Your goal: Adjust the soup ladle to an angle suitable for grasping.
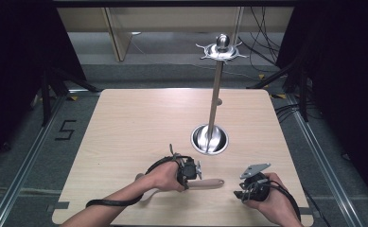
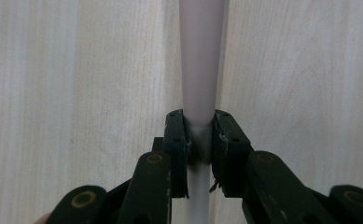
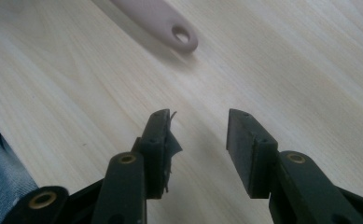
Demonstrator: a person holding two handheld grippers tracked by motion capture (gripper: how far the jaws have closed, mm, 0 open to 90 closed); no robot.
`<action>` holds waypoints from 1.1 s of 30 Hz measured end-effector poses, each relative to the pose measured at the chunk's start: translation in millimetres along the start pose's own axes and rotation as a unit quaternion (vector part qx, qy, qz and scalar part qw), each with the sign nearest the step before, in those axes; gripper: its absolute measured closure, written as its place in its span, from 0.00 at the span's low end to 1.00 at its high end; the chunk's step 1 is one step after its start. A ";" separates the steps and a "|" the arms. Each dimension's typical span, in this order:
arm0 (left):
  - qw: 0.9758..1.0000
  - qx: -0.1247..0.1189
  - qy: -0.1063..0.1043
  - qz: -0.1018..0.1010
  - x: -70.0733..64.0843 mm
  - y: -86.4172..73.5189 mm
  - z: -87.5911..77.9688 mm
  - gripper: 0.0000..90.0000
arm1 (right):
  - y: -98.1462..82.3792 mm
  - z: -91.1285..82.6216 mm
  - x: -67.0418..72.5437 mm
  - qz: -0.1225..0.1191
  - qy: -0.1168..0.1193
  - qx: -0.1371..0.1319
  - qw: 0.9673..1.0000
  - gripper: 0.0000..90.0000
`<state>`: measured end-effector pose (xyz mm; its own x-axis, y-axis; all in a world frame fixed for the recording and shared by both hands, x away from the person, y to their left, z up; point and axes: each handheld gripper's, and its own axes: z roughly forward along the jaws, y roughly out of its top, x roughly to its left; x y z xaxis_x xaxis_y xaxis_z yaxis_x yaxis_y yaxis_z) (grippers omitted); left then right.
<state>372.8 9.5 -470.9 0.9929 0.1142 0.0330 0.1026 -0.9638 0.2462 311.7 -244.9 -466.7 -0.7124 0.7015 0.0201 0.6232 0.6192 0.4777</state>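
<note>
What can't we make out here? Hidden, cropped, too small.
- Utensil head, high view: hidden under the left hand, so its type stays unknown.
- Utensil's far end, left gripper view: cut off by the top edge; the left gripper clamps the handle.
- Stand top hooks, high view: too small to count.
- Right gripper view: handle cropped at top edge.

Pale wooden table (image 1: pixel 134 127) with rounded corners, set on grey floor (image 1: pixel 25 142). Lying flat near the front edge, a beige utensil (image 1: pixel 210 183), its handle end pierced by a hole. Standing right of centre, a steel rack (image 1: pixel 210 139): round base on the tabletop, upright pole, hooked crown topped by a ball. Seen close, light grain running the board's length.
</note>
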 end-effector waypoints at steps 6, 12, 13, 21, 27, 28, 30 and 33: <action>0.998 -0.059 0.016 -0.021 2.7 -11.7 -25.8 0.85 | 0.1 -2.4 -1.4 0.013 -0.005 -0.008 1.000 0.66; 0.988 -0.134 0.035 -0.062 4.6 -31.4 -51.9 0.85 | -0.5 -2.5 -4.7 0.025 -0.016 -0.020 0.999 0.65; 0.983 -0.159 0.039 -0.078 4.1 -36.1 -56.1 0.85 | -0.6 -2.4 -4.8 0.025 -0.016 -0.022 0.999 0.64; 0.951 -0.277 0.076 -0.117 5.4 -75.6 -80.0 0.85 | -0.8 -1.5 -5.4 0.027 -0.016 -0.027 0.999 0.63; 0.926 -0.336 0.097 -0.140 3.5 -98.0 -92.8 0.85 | -0.3 -1.3 -5.7 0.026 -0.016 -0.025 0.999 0.63; 0.921 -0.348 0.100 -0.141 3.3 -102.2 -94.5 0.85 | -0.3 -1.3 -5.4 0.029 -0.016 -0.026 0.999 0.63; 0.916 -0.357 0.105 -0.150 2.1 -107.8 -97.1 0.85 | -0.5 -0.4 -5.7 0.028 -0.020 -0.032 0.999 0.63; 0.911 -0.367 0.108 -0.151 1.3 -114.5 -100.6 0.85 | -0.7 -0.9 -6.4 0.032 -0.020 -0.033 0.999 0.63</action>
<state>356.3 144.2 -401.6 0.8832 0.4682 0.0271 0.2220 -0.4684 0.8552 315.5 -250.1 -466.4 -0.6569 0.7538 0.0180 0.6439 0.5484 0.5335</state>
